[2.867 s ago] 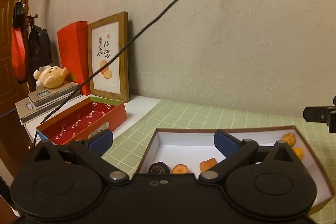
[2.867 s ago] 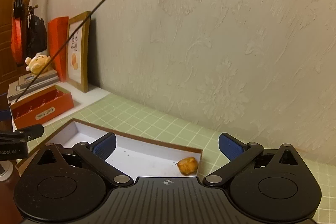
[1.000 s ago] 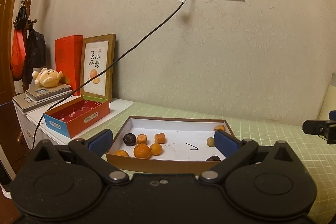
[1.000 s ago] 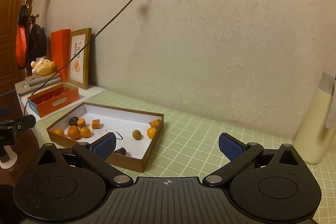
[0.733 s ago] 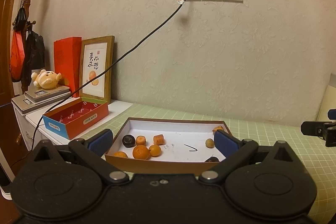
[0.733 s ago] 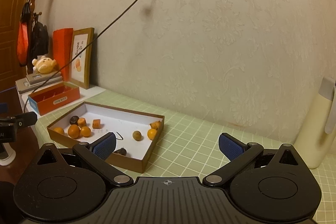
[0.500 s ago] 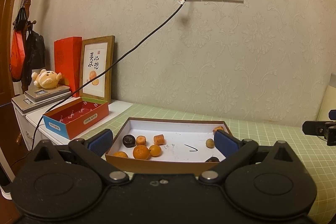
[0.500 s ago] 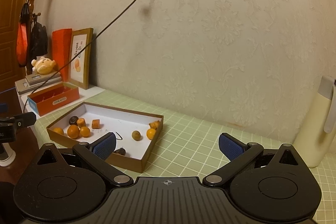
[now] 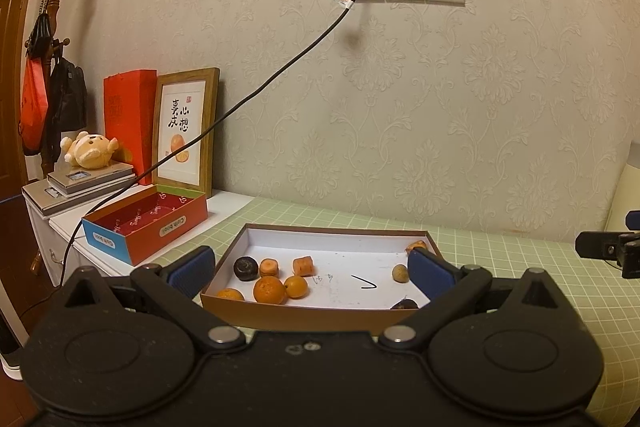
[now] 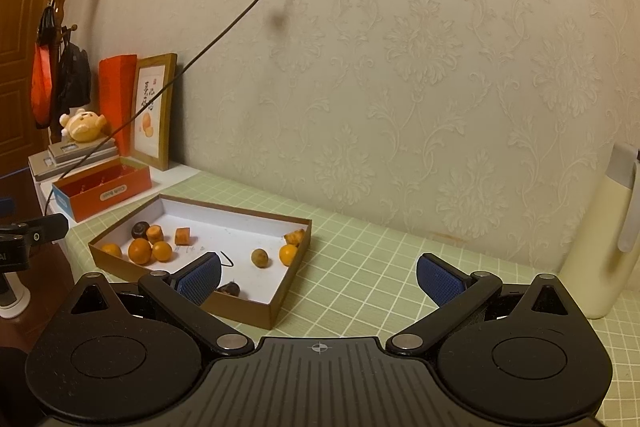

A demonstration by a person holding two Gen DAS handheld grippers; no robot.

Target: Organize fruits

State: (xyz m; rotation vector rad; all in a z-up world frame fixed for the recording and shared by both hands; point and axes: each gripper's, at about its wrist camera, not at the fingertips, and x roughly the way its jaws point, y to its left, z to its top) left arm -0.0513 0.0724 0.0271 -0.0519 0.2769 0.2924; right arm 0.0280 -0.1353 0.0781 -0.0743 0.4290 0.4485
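Note:
A shallow brown box with a white floor (image 9: 304, 313) (image 10: 240, 303) lies on the green grid mat. In it, at the left, are several small oranges (image 9: 270, 289) (image 10: 139, 251), orange chunks (image 9: 303, 265) (image 10: 183, 236) and a dark round fruit (image 9: 245, 268) (image 10: 140, 229). At the right lie a tan fruit (image 9: 400, 273) (image 10: 259, 257), an orange (image 10: 288, 253), an orange piece in the far corner (image 9: 416, 245) (image 10: 295, 236) and a dark fruit near the front wall (image 9: 404, 304) (image 10: 229, 288). My left gripper (image 9: 310, 271) is open and empty in front of the box. My right gripper (image 10: 318, 279) is open and empty, right of the box.
An open red box (image 9: 148, 223) (image 10: 100, 193) stands on a white cabinet at the left, with a framed picture (image 9: 184, 131), a red bag and a plush toy on scales (image 9: 90, 153). A black cable (image 9: 256, 95) hangs from the wall socket. A cream bottle (image 10: 600, 247) stands at the right.
Both grippers have pulled back and risen from close over the box to a wider view of it. In the last half second almost nothing has moved.

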